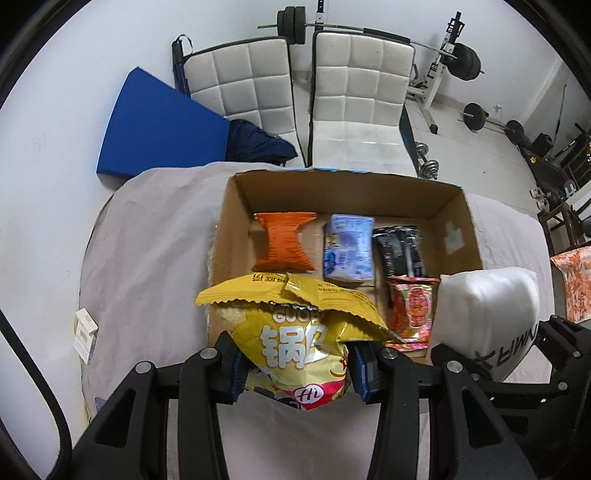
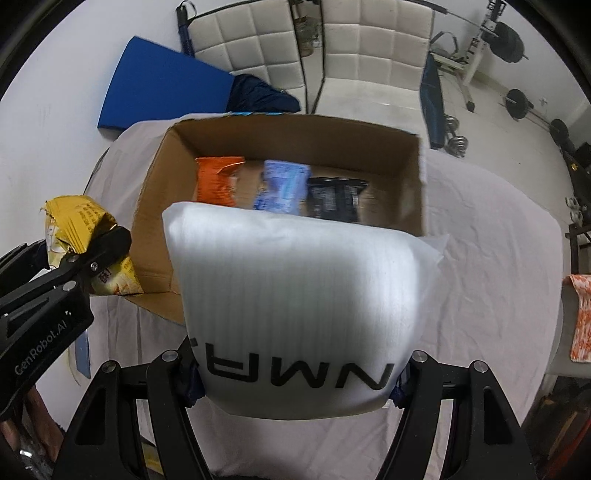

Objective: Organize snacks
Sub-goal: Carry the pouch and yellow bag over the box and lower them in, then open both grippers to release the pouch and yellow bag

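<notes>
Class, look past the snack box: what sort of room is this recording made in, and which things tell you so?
Probably a home gym or spare room: a barbell on a rack, dumbbells on the floor, a blue mat against the wall.

Two white quilted chairs, a blue mat and barbells against white walls.

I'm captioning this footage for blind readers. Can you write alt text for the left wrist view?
The left tongs grip a yellow snack bag at the near edge of an open cardboard box on a cloth-covered table. Inside lie orange, blue, black and red packets. At right, the right tongs hold a white pouch.
</notes>
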